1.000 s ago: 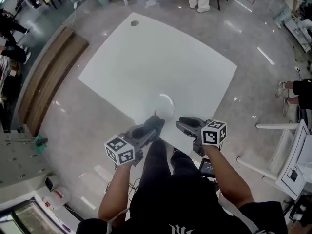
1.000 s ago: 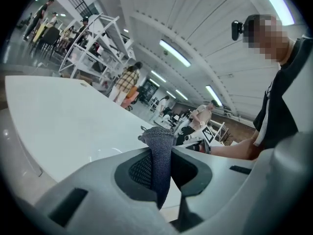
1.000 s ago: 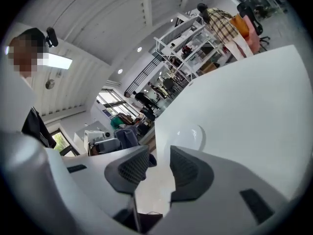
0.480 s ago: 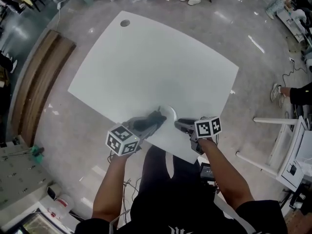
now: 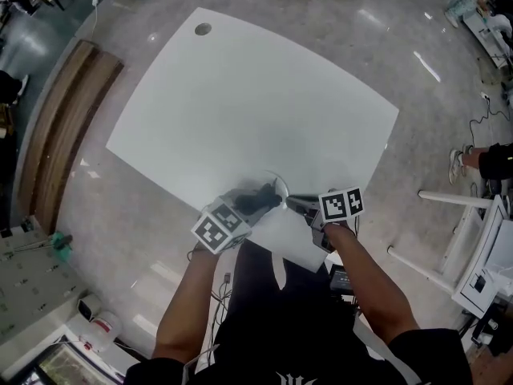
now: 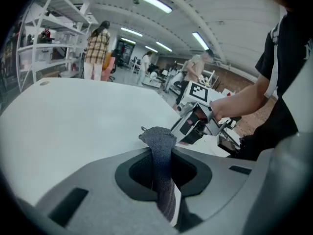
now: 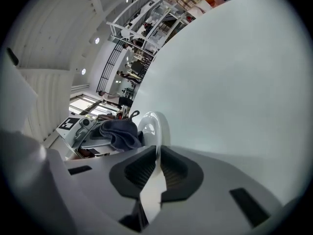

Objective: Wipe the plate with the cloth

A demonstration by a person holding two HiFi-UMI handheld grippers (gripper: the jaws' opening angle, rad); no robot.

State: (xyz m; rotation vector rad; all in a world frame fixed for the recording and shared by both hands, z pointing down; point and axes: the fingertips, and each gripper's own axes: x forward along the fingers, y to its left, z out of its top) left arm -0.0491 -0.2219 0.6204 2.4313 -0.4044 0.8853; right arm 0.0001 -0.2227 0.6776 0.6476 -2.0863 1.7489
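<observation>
My left claw was clamped on the grey cloth. A fold of it stood up between the jaws and bunched out past their tips. My right claw was closing, with the rim of the white plate between its jaws and the pads against it. The plate sat near the front edge of the white desk, between my two claws. The cloth hung just beside the plate's face. I could not tell whether cloth and plate touched.
</observation>
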